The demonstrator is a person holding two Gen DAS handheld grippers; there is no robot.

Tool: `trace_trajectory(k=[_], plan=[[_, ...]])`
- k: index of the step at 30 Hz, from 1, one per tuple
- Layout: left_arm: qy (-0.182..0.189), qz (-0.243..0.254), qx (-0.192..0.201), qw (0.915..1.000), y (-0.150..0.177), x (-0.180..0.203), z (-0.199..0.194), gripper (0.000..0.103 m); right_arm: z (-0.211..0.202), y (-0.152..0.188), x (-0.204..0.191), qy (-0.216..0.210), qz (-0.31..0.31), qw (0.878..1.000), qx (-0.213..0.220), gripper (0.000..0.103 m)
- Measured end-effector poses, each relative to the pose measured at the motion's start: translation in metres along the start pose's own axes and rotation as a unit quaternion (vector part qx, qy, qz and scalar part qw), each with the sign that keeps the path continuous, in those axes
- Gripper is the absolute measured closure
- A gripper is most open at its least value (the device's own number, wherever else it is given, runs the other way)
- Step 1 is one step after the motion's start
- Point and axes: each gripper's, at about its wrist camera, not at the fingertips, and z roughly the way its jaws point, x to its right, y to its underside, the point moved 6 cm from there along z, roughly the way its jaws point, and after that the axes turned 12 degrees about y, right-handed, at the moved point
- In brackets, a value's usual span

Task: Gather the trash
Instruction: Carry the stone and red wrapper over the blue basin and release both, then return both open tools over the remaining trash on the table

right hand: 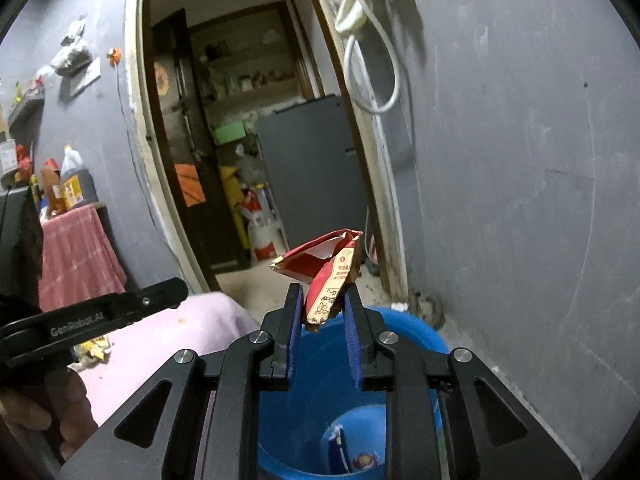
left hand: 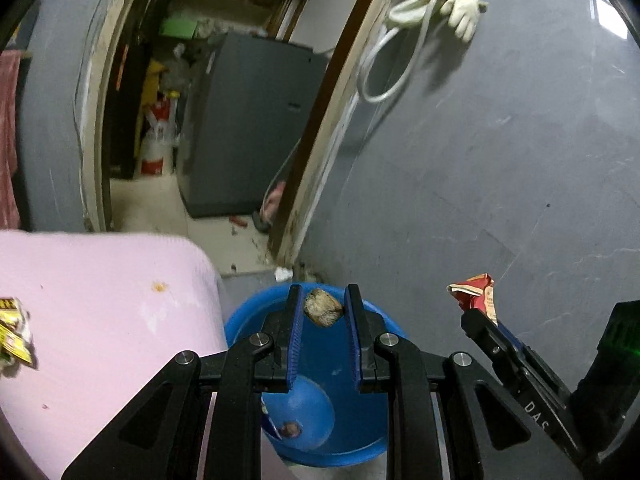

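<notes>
1. Beside a grey, scuffed wall (left hand: 500,152), a doorway (right hand: 248,160) is opening onto a cluttered back room
2. A pink, soft-textured cloth surface (left hand: 100,312) is lying just beside a round blue plastic bucket (left hand: 320,448)
3. The left gripper (left hand: 323,312) is pinching a crumpled brownish wad (left hand: 323,313) above the bucket
4. The right gripper (right hand: 323,312) is clamping a creased, glossy red wrapper (right hand: 326,280) over the bucket

A glossy blue plastic bucket (right hand: 404,332) is seen beside a matt pink cloth (left hand: 100,300) with a fine woven texture. The red wrapper (right hand: 328,276) is shown as creased, shiny foil. The grey wall (right hand: 520,200) is painted matt and scuffed. Matt black plastic is seen on the gripper arms.
</notes>
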Motion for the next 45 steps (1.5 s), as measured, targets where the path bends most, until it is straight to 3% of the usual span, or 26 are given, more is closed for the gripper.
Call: trace_trajectory(k=[4,7,11,14,18,21,24,25,28,32,36,45], plan=[[0.0,-0.021,-0.017,0.9996,0.008,-0.012,0.01,0.086,0.008,0.008,0.003,0.0,0.001,1.0,-0.02,0.083],[-0.002,-0.033,-0.028,0.9991,0.01,-0.019,0.016,0.079,0.015,0.013,0.005,0.001,0.002,0.999,-0.034,0.082],[-0.003,-0.044,-0.023,0.9987,0.011,-0.024,0.011,0.071,0.019,0.016,0.002,-0.002,0.002,0.999,-0.044,0.08],[-0.004,-0.054,-0.025,0.9982,0.011,-0.026,0.009,0.068,0.022,0.017,-0.001,-0.003,-0.001,0.999,-0.048,0.072],[-0.011,-0.042,-0.007,0.999,0.006,-0.025,-0.003,0.061,0.02,0.013,-0.004,-0.004,-0.002,0.999,-0.042,0.069],[-0.019,-0.034,0.01,0.9992,0.001,-0.024,-0.018,0.054,0.012,0.006,-0.007,-0.008,-0.004,1.0,-0.024,0.055],[-0.036,-0.018,0.04,0.9984,-0.006,-0.025,-0.041,0.044,0.002,-0.002,-0.013,-0.013,-0.012,1.0,-0.001,0.05],[-0.043,-0.012,0.05,0.9977,-0.008,-0.027,-0.05,0.039,-0.002,-0.005,-0.016,-0.014,-0.015,1.0,0.008,0.048],[-0.064,-0.001,0.076,0.9951,-0.012,-0.03,-0.074,0.024,-0.014,-0.014,-0.024,-0.021,-0.018,0.999,0.032,0.028],[-0.096,0.015,0.116,0.9885,-0.017,-0.036,-0.113,0.005,-0.032,-0.027,-0.039,-0.032,-0.024,0.997,0.067,0.018],[-0.124,0.031,0.149,0.9805,-0.019,-0.041,-0.149,0.003,-0.051,-0.038,-0.055,-0.048,-0.025,0.994,0.098,0.001],[-0.166,0.054,0.205,0.9629,-0.016,-0.052,-0.225,0.002,-0.09,-0.057,-0.106,-0.088,-0.042,0.984,0.151,0.0]])
